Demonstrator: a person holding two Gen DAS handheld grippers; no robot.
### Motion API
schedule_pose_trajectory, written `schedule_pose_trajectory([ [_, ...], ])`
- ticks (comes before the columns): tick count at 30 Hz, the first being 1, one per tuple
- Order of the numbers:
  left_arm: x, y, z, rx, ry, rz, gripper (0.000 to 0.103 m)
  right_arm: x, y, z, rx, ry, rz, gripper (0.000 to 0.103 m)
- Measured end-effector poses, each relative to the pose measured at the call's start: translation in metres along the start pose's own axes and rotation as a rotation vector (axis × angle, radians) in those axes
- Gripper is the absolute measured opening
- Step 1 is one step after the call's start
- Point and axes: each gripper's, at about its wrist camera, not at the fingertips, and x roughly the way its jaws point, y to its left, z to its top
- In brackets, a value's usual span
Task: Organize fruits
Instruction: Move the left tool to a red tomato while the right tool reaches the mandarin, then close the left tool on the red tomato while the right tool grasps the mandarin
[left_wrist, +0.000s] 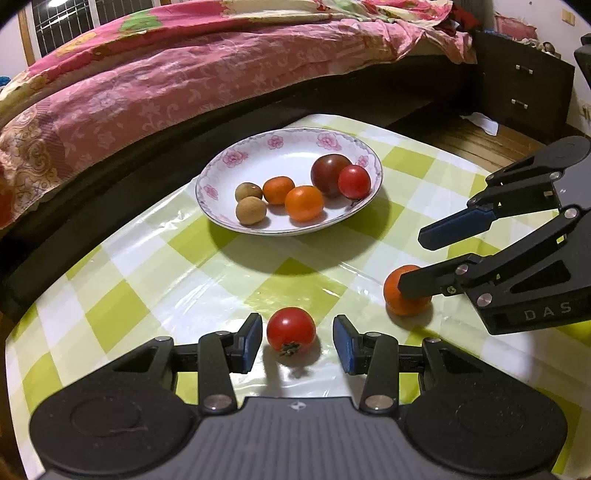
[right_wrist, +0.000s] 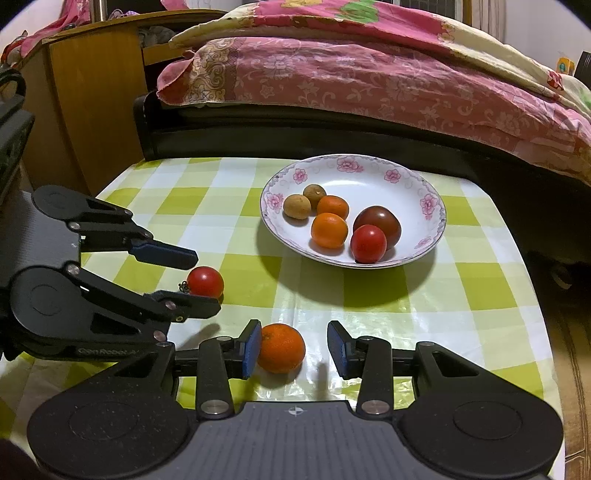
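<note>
My left gripper (left_wrist: 295, 343) has its fingers spread around the small red cherry tomato (left_wrist: 291, 329), gaps both sides, no pinch yet. Right gripper (right_wrist: 291, 349) is also spread: its left pad looks to touch the small orange mandarin (right_wrist: 281, 348), the other stands clear. Both fruits sit on the green-checked counter (left_wrist: 207, 273). The white floral-rimmed plate (left_wrist: 225, 162), at 12 o'clock, already holds six fruits grouped by kind, so I judge these two go there.

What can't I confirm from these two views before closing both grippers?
- Orange on the table: in the left wrist view the right gripper's finger covers its right side.
- Red tomato: in the right wrist view the left gripper's lower finger hides its base.
- Plate: the dark tomato is partly hidden by the red one.
</note>
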Motion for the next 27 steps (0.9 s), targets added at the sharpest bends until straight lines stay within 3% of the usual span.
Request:
schedule_pose_trajectory([
  [9,0.008,0.000,-0.001,-0.002,0.021,-0.004,0.049,-0.001,0.004,0.002,-0.013,-0.009,0.008,0.035],
  [27,0.012,0.001,0.001,-0.037,0.038,-0.003,0.050,0.014,0.007,-0.004,-0.017,0.065,0.014,0.035],
])
